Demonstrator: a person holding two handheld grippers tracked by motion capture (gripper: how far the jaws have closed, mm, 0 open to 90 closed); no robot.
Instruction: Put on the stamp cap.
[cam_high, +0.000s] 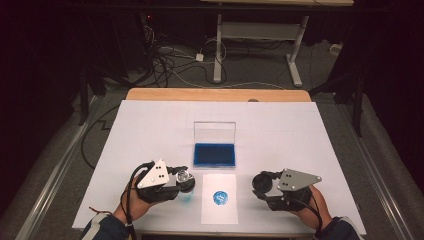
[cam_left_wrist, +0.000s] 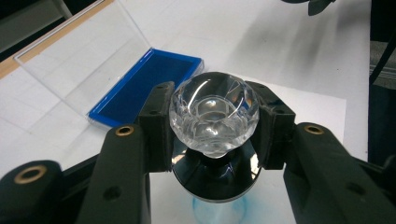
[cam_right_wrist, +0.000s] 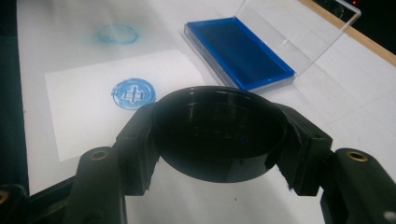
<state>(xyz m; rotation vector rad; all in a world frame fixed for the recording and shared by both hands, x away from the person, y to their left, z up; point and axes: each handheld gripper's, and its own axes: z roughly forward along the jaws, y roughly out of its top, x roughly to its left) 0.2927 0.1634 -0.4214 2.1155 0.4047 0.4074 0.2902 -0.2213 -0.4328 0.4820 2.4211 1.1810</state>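
Observation:
My left gripper (cam_left_wrist: 212, 140) is shut on a round stamp (cam_left_wrist: 213, 109) with a clear faceted knob and a black base, held just above the table left of the paper; from above, this left gripper (cam_high: 181, 181) and the stamp (cam_high: 184, 176) sit at the near left. My right gripper (cam_right_wrist: 218, 154) is shut on a round black cap (cam_right_wrist: 219, 126), its hollow facing the camera; the high view shows that gripper (cam_high: 262, 189) and the cap (cam_high: 260, 181) right of the paper. A white paper (cam_high: 219, 214) carries a blue round print (cam_high: 220, 198), also sharp as a print (cam_right_wrist: 133, 93).
A blue ink pad (cam_high: 215, 154) lies behind the paper in a clear case with its lid (cam_high: 215, 132) standing open. A faint blue ring smear (cam_right_wrist: 117, 33) marks the white table cover (cam_high: 300, 135) under the stamp. The table's wooden far edge (cam_high: 215, 94) borders the floor with cables.

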